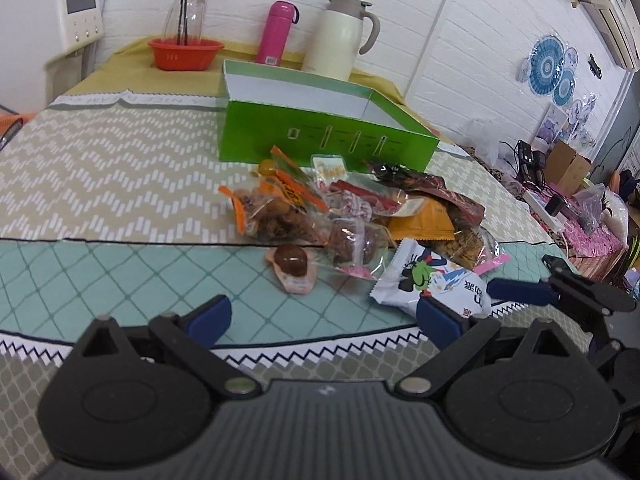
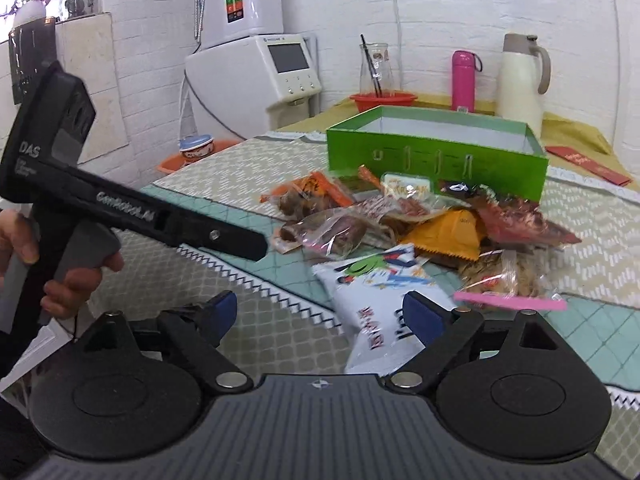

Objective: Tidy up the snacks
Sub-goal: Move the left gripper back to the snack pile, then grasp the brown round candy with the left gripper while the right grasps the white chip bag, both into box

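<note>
A pile of wrapped snacks (image 1: pixel 360 208) lies on the table in front of an open green box (image 1: pixel 320 136) that looks empty. A white packet with a cartoon print (image 1: pixel 432 280) lies nearest, at the pile's front right; it also shows in the right wrist view (image 2: pixel 380 300). A round brown sweet (image 1: pixel 292 264) lies apart at the front. My left gripper (image 1: pixel 324 316) is open and empty, just short of the pile. My right gripper (image 2: pixel 320 316) is open, its right finger (image 2: pixel 424 320) beside the white packet. The green box (image 2: pixel 436 152) stands behind the pile (image 2: pixel 420 220).
A red basin (image 1: pixel 186 54) with a glass jar, a pink bottle (image 1: pixel 276 32) and a cream thermos jug (image 1: pixel 344 38) stand behind the box. A white water dispenser (image 2: pixel 256 72) stands left of the table. The left gripper's body (image 2: pixel 120 208) and hand cross the right view.
</note>
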